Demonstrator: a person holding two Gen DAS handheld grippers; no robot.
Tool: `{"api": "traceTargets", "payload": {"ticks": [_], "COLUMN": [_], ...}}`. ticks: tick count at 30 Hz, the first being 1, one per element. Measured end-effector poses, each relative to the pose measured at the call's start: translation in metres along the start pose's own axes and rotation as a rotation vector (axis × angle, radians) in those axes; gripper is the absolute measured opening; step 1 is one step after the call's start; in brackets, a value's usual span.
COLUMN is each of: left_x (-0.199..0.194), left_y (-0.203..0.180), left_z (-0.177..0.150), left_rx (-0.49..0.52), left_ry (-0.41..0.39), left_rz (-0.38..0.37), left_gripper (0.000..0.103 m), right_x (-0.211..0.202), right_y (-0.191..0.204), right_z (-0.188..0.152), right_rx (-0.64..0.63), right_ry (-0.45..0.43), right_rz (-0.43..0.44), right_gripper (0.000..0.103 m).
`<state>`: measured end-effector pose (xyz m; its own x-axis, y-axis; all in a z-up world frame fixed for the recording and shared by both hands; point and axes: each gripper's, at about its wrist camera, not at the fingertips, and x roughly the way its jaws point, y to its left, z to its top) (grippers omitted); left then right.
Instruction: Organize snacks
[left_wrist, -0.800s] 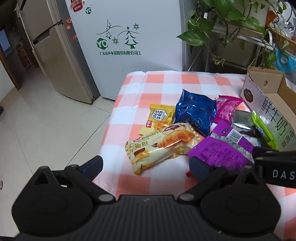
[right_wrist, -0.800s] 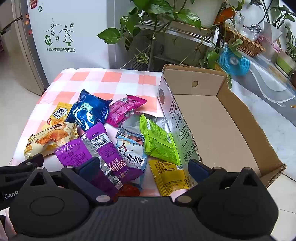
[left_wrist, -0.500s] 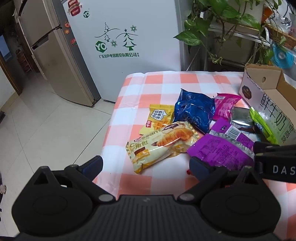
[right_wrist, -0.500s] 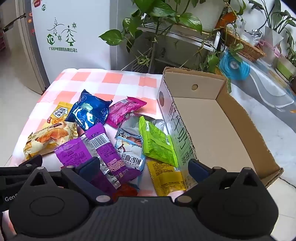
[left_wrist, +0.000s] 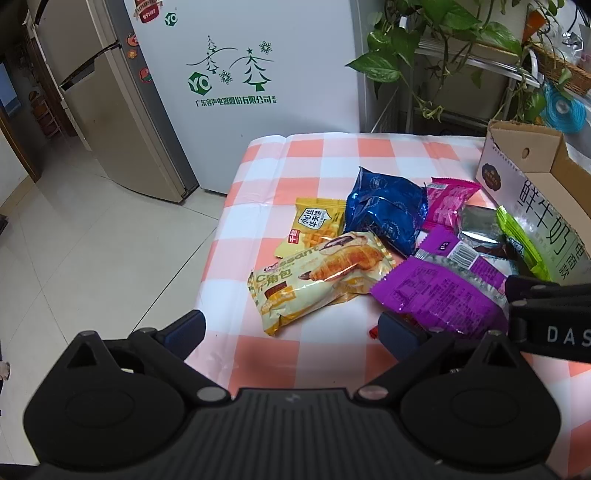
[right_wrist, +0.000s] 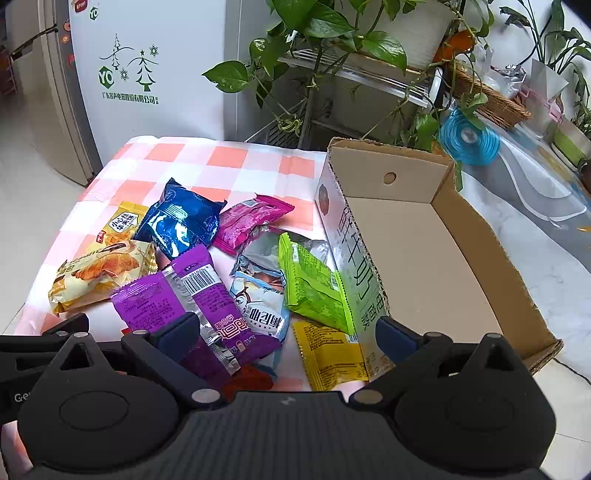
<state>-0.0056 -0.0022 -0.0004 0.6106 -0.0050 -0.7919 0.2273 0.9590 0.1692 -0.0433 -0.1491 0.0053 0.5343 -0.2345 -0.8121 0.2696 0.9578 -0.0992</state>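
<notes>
On the checked tablecloth (right_wrist: 229, 158), orange-pink and white squares, the snacks are lying in one loose pile between the cloth's left edge and the cardboard box (right_wrist: 424, 258). Box is sitting at the right side, open top, nothing visible inside, its printed side wall touching the green packet (right_wrist: 314, 288) and the yellow packet (right_wrist: 332, 354) at the near end. White fridge (left_wrist: 258, 74) with green tree print is standing behind the table, a steel fridge (left_wrist: 110, 122) to its left, pale tiled floor (left_wrist: 92, 240) running along the left edge. Plant rack (right_wrist: 351, 74) with trailing leaves is crowding the far right corner; a marble counter (right_wrist: 535, 221) is running beside the box.

Free room: far half of the cloth is lying bare, and so is a strip at the near left.

Count, as far as visible: two purple packets (right_wrist: 207, 291) overlapping, one blue bag (right_wrist: 181, 221), one magenta packet (right_wrist: 251, 221), one croissant pack (left_wrist: 321, 273), one small yellow waffle packet (left_wrist: 317, 225), one silver packet (left_wrist: 480, 225), one white-blue packet (right_wrist: 262, 306), something red (right_wrist: 247, 380) peeking out under the pile.

Left gripper (left_wrist: 291, 325) is hovering over the near left edge, jaws wide apart, nothing between them. Right gripper (right_wrist: 284, 332) is hovering above the near end of the pile, jaws spread wide, gripping nothing.
</notes>
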Motion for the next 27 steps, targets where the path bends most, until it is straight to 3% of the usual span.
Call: {"api": "traceTargets", "payload": {"ticks": [27], "left_x": [0.0069], "left_y": [0.0048], "left_z": [-0.0037], "left_rx": [-0.033], "left_ry": [0.072], "left_rz": [-0.004], "left_gripper": [0.099], "right_x": [0.0021], "right_y": [0.0077], "right_z": [-0.0009], "right_rx": [-0.036], "right_ry": [0.001], "right_rz": [-0.003], "right_gripper": [0.103]}}
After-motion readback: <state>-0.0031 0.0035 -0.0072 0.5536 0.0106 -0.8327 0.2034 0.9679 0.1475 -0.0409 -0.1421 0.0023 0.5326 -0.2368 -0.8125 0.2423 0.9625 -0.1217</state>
